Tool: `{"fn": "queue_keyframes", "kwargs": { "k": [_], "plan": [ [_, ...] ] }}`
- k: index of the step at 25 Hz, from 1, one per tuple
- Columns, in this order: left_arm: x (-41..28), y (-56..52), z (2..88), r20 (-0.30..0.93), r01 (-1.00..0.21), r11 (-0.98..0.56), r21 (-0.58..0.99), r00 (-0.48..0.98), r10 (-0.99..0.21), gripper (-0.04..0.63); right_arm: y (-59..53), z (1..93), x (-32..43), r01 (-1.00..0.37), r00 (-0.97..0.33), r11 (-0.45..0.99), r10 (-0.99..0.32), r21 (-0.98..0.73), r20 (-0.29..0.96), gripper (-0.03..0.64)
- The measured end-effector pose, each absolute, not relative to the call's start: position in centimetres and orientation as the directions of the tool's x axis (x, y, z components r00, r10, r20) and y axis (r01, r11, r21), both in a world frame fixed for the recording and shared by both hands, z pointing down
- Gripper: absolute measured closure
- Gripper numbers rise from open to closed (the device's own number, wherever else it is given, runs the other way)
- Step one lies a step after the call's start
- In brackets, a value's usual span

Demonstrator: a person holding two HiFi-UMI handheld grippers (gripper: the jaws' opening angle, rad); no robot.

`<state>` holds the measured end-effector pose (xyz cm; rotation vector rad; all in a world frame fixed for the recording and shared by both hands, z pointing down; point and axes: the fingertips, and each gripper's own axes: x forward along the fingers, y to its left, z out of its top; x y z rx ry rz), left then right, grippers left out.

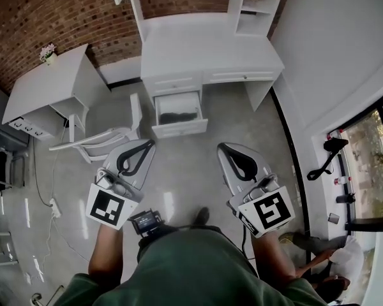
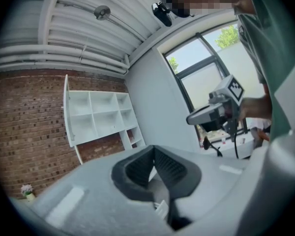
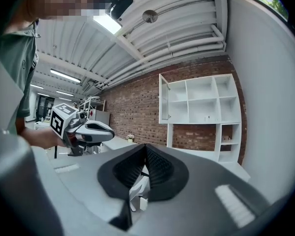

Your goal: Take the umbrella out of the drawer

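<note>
The drawer [image 1: 179, 130] of the white desk [image 1: 210, 50] stands pulled out. A dark folded umbrella [image 1: 179, 116] lies inside it. My left gripper [image 1: 147, 145] and right gripper [image 1: 224, 148] are held side by side over the floor, short of the drawer, both pointing toward it. Each is shut with nothing between its jaws. In the left gripper view the closed left gripper [image 2: 154, 149] points at the white shelf unit [image 2: 101, 114], with the right gripper [image 2: 219, 111] at its right. In the right gripper view the right gripper [image 3: 146, 147] is closed too, and the drawer is hidden.
A white chair [image 1: 105, 139] lies tipped over left of the drawer. A second white desk [image 1: 45, 85] with a small flower pot [image 1: 48, 53] stands at far left. A wall and window [image 1: 370, 152] run along the right, where a person [image 1: 332, 266] crouches.
</note>
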<state>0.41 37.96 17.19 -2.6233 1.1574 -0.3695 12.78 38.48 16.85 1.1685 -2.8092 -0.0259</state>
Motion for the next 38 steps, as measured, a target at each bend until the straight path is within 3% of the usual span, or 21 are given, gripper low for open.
{"fn": "queue_keyframes", "kwargs": {
  "k": [15,38],
  "plan": [
    [2.6,30.1,18.2,0.155,-0.665,-0.681,-0.306,0.671,-0.725,0.594,30.8,18.1,14.9,-0.726,-0.683,0.688,-0.724,0.025,0.1,0.612],
    [-4.4,12.9,18.2,0.103,-0.574,-0.771,-0.276,0.78,-0.617,0.594,15.0,16.9,6.2,-0.809,-0.58,0.586,-0.808,0.041,0.106,0.612]
  ]
}}
